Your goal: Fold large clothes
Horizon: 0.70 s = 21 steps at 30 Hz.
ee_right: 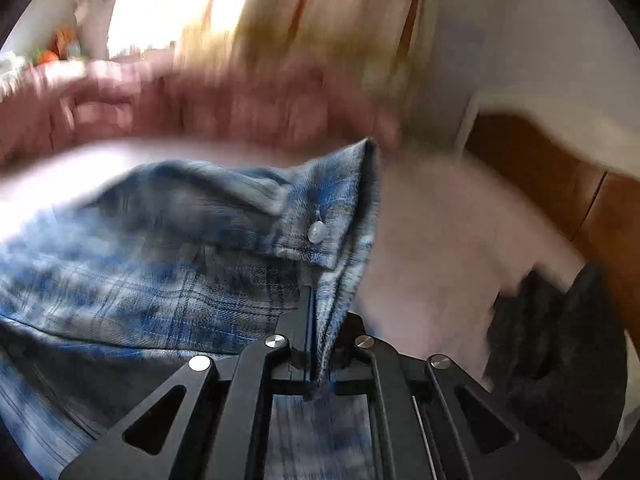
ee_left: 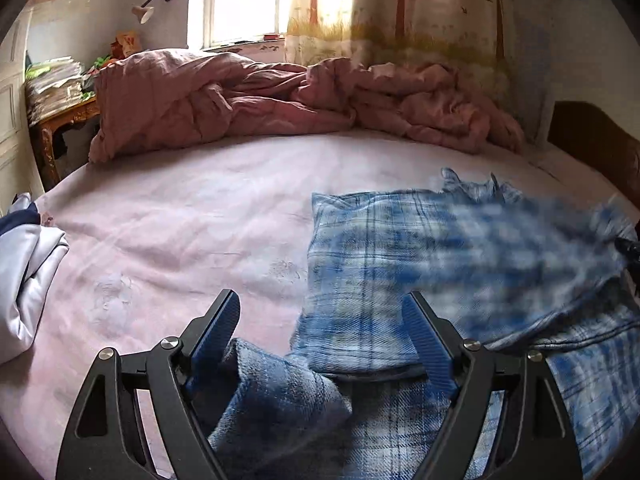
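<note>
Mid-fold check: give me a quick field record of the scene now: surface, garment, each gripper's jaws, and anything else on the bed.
surface: bed with pink sheet
garment: blue plaid shirt, partly folded, lying flat
left gripper: jaws open, fabric between them, not pinched
right gripper: jaws shut on the shirt's buttoned cuff
other items: crumpled pink duvet at far edge; white garment at left; dark cloth at right

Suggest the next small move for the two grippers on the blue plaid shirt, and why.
Probably close the left gripper on the blue plaid flannel shirt. Its jaws stand open around a rolled sleeve and folded edge on the pink bedsheet, gripping nothing, while the right gripper is already shut on the buttoned cuff.
</note>
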Tool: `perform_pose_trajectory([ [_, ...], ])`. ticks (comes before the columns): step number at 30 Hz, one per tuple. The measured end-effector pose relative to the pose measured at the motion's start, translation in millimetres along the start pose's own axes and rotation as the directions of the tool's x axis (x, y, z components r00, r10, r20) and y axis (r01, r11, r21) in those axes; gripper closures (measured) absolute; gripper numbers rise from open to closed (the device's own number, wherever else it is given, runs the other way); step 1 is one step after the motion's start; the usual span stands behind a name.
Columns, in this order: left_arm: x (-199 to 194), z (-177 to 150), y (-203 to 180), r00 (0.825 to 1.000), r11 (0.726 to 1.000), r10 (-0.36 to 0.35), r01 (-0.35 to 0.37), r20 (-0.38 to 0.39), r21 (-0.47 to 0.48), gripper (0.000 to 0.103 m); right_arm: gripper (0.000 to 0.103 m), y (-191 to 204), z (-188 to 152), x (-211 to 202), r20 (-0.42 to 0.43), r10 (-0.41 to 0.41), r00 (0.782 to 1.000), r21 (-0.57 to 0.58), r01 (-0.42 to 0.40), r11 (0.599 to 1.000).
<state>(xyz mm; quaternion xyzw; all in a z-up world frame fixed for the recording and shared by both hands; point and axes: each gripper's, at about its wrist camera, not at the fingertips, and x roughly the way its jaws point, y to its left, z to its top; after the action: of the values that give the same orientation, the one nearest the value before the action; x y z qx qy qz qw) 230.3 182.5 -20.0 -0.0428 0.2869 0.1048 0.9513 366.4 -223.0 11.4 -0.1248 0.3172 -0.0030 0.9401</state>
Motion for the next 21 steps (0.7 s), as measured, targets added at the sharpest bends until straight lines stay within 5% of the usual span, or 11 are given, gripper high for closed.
perform_pose_trajectory([
  [3, -4, -1, -2, 1.000, 1.000, -0.001, 0.001, 0.015, 0.008, 0.021, 0.097, -13, -15, 14, -0.069, 0.037, 0.997, 0.062, -0.033, 0.998],
  [7, -13, 1, -3, 0.998, 0.999, -0.038, 0.038, 0.043, 0.004, 0.021, 0.080, -37, -27, 8, -0.063, 0.024, 0.998, 0.122, -0.016, 0.992],
  [12, -39, 5, -15, 0.991, 0.996, -0.090, 0.087, 0.097, 0.033, 0.021, 0.047, -70, -41, -27, 0.015, 0.014, 1.000, 0.209, -0.017, 0.978],
  [18, -75, 10, -42, 0.973, 0.985, -0.134, 0.111, 0.188, 0.130, 0.020, 0.034, -78, -62, -92, 0.190, 0.037, 0.981, 0.291, -0.092, 0.952],
  [21, -99, 7, -52, 0.951, 0.977, -0.185, 0.149, 0.246, 0.155, 0.002, 0.031, -63, -68, -124, 0.243, 0.072, 0.967, 0.255, -0.135, 0.957],
])
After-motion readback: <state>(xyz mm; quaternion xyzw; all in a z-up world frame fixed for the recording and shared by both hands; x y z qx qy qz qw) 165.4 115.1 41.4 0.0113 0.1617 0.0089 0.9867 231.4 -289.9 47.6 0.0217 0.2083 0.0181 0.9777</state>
